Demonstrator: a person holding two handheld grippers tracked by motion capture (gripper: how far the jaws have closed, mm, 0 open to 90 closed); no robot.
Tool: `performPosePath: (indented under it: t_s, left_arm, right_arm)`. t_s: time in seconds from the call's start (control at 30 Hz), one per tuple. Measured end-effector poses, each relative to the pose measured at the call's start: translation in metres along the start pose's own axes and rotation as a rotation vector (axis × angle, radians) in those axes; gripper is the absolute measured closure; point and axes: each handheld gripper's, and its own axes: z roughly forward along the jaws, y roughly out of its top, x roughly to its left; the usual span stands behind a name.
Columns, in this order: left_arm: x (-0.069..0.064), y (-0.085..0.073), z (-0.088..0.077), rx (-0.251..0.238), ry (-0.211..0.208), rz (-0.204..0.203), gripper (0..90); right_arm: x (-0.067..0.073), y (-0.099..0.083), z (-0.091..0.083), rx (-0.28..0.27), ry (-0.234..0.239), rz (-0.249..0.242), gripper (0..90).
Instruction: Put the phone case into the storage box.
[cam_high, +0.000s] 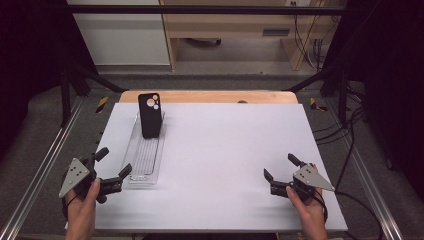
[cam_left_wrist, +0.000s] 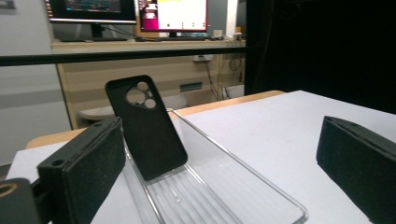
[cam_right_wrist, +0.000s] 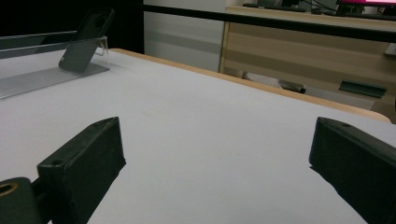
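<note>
Here, the black phone case (cam_high: 150, 115) is leaning upright at the far end of the clear tray (cam_high: 145, 172) on the white surface (cam_high: 225, 150). The left hand-held gripper (cam_high: 114, 162) is gaping wide beside the tray's near end; the right hand-held gripper (cam_high: 280, 167) is hovering wide open, well apart.

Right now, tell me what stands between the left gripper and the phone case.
Nothing visible. The left gripper is open beside the tray's near end; the phone case leans at the far end. Between them lies bare tray floor, with low clear walls at the sides.
</note>
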Motion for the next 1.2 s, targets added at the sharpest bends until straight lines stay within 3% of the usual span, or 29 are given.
performPosePath:
  t_s: [0.4, 0.67, 0.8, 0.83, 0.87, 0.93, 1.2]
  left_arm:
    - [-0.002, -0.013, 0.004, 0.03, 0.023, 0.008, 1.3]
    - [-0.008, -0.019, 0.004, 0.035, -0.008, 0.026, 1.3]
    - [-0.007, -0.022, 0.003, 0.038, -0.012, 0.019, 1.3]
    - [-0.007, -0.023, 0.001, 0.052, 0.013, 0.016, 1.3]
    - [-0.007, -0.023, 0.003, 0.039, -0.011, 0.017, 1.3]
    - [-0.007, -0.024, 0.003, 0.036, -0.015, 0.016, 1.3]
    - [-0.007, -0.029, 0.003, 0.039, -0.005, 0.002, 1.3]
  right_arm:
    - [-0.001, 0.0, -0.003, -0.001, -0.008, -0.01, 3.7]
    - [-0.003, 0.0, -0.005, -0.009, -0.012, -0.007, 3.7]
    - [-0.002, 0.0, -0.005, -0.007, -0.011, -0.008, 3.6]
    - [-0.002, 0.0, -0.005, -0.009, -0.01, -0.01, 3.7]
    - [-0.002, 0.001, -0.005, -0.01, -0.01, -0.01, 3.7]
    - [-0.002, 0.0, -0.005, -0.009, -0.01, -0.012, 3.7]
    - [-0.002, 0.0, -0.004, -0.009, -0.004, -0.018, 3.6]
